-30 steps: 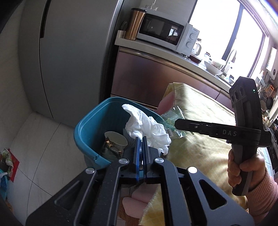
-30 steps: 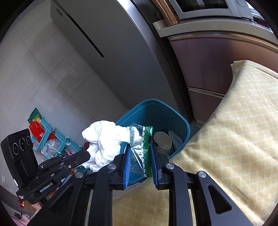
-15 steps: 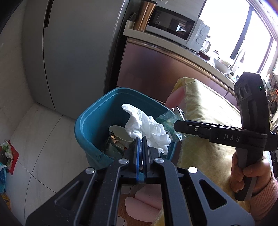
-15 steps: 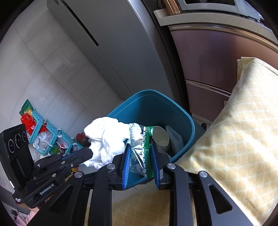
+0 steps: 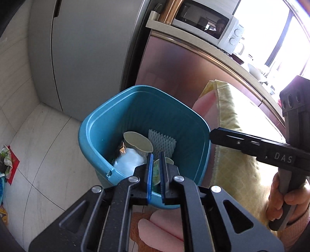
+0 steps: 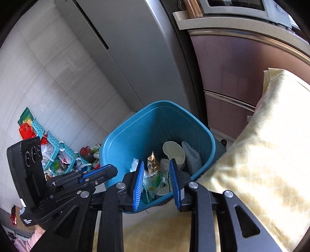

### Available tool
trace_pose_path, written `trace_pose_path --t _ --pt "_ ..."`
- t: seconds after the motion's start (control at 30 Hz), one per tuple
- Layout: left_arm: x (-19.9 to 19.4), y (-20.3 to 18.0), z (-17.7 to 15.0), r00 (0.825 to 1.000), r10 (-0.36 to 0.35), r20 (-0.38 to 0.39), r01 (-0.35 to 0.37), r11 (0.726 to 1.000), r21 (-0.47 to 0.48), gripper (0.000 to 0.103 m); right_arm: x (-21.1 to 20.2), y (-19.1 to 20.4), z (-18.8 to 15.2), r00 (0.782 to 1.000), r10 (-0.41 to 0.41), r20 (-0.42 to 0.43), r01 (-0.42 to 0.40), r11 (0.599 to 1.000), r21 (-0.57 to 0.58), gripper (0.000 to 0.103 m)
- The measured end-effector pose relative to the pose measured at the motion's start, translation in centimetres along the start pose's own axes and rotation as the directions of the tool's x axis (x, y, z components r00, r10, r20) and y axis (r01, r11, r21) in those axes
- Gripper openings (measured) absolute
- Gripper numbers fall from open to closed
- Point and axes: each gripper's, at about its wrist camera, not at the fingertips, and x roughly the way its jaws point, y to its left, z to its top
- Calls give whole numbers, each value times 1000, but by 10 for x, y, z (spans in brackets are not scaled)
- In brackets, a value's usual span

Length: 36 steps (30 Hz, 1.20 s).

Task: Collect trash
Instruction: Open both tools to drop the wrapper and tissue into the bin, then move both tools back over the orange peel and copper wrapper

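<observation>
A blue waste bin (image 5: 108, 124) (image 6: 155, 120) stands on the floor beside the table. My left gripper (image 5: 156, 164) is open and empty just above the bin's near rim. The white tissue (image 5: 128, 160) lies in the bin beside a paper cup (image 5: 137, 141) and a white foam net (image 5: 162, 141). My right gripper (image 6: 157, 174) is open and empty over the bin. The green wrapper (image 6: 158, 179) lies in the bin among other trash. The right gripper also shows in the left wrist view (image 5: 251, 145).
A yellow cloth (image 6: 261, 155) covers the table to the right of the bin. A grey fridge (image 5: 87, 48) and a cabinet with a microwave (image 5: 205, 17) stand behind. Teal baskets of clutter (image 6: 52, 153) sit on the floor at left.
Both grippers opened. The white tissue dropped from the left gripper and the green wrapper from the right gripper into the bin. Both grippers moved closer over the bin.
</observation>
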Motion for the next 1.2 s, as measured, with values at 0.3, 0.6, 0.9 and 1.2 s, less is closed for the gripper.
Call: trace_pose_path --t 0.3,0.6,0.9,1.2 --pt "-23 -28 -6 997 -47 56 43 997 68 37 -48 -3 -13 996 25 91 -24 1000 -13 34" --pt "-39 -96 -19 977 -206 51 192 961 197 52 -132 -33 -46 975 -15 220 8 1000 29 43" --pt "-33 -191 -48 931 -358 -69 358 861 361 52 -209 -99 -96 936 -182 302 131 975 181 44" --pt "-25 -280 -87 870 -439 -224 490 722 488 60 -262 -170 -135 881 -345 323 232 911 342 44"
